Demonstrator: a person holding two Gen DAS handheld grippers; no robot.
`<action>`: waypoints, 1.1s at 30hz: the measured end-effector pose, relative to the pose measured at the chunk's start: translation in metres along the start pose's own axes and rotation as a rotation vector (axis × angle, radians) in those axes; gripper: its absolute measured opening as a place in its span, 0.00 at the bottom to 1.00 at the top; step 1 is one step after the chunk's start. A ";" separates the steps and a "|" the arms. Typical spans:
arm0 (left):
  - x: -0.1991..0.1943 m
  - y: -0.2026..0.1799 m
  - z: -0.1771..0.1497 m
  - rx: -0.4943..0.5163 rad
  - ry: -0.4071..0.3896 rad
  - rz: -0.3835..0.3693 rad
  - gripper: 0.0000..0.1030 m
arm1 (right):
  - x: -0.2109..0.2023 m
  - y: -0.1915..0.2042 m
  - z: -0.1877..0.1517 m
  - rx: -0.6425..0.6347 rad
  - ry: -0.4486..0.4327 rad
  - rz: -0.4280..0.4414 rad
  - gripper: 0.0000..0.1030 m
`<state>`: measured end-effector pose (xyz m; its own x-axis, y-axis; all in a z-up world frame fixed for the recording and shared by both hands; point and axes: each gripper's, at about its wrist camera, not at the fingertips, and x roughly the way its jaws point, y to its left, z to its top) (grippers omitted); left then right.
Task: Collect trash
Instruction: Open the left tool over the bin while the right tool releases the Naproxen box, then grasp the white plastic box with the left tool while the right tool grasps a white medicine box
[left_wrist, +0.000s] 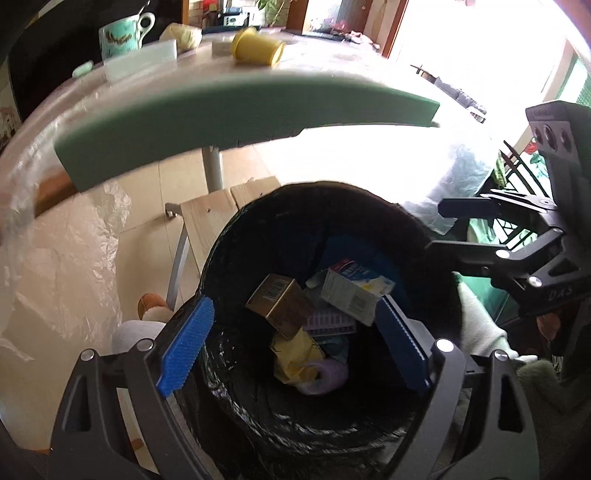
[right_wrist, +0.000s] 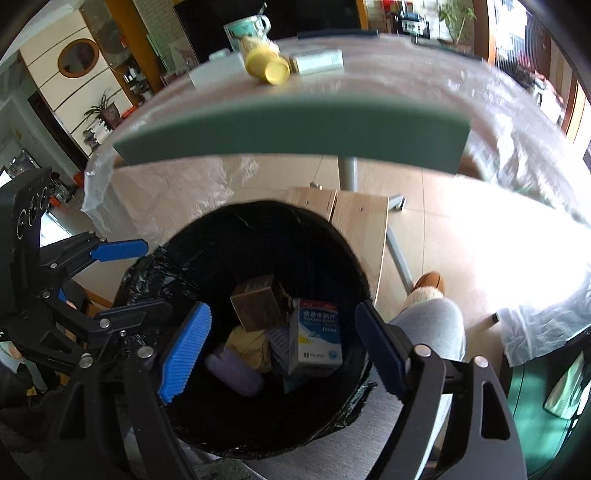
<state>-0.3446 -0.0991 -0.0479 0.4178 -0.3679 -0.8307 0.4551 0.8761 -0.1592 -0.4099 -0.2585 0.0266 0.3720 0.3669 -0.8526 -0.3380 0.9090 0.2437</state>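
Both tools, left (left_wrist: 295, 347) and right (right_wrist: 280, 347), gape empty over bin (left_wrist: 258, 406). Next trash: yellow cup (left_wrist: 257, 47) on worktop (left_wrist: 332, 62); light, rigid, slippery; pinch across rim.

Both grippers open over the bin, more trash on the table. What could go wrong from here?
1. The yellow cup lies tipped on the plastic-covered table; a nudge may roll it off.
2. The green foam strip along the table edge juts out between the bin and the table, so rising fingers may snag it.
3. The left gripper and right gripper hang close together; they may collide.
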 end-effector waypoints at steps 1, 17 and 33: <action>-0.009 -0.003 0.002 0.006 -0.020 -0.002 0.88 | -0.009 0.002 0.002 -0.012 -0.027 -0.001 0.81; -0.069 0.095 0.126 -0.216 -0.223 0.161 0.99 | -0.030 -0.033 0.162 -0.076 -0.272 -0.193 0.96; 0.032 0.154 0.207 -0.326 -0.071 0.203 0.98 | 0.070 -0.031 0.241 -0.206 -0.032 -0.075 0.89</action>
<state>-0.0983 -0.0407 0.0119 0.5322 -0.1878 -0.8255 0.0885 0.9821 -0.1663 -0.1648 -0.2130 0.0705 0.4289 0.3089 -0.8489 -0.4764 0.8758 0.0780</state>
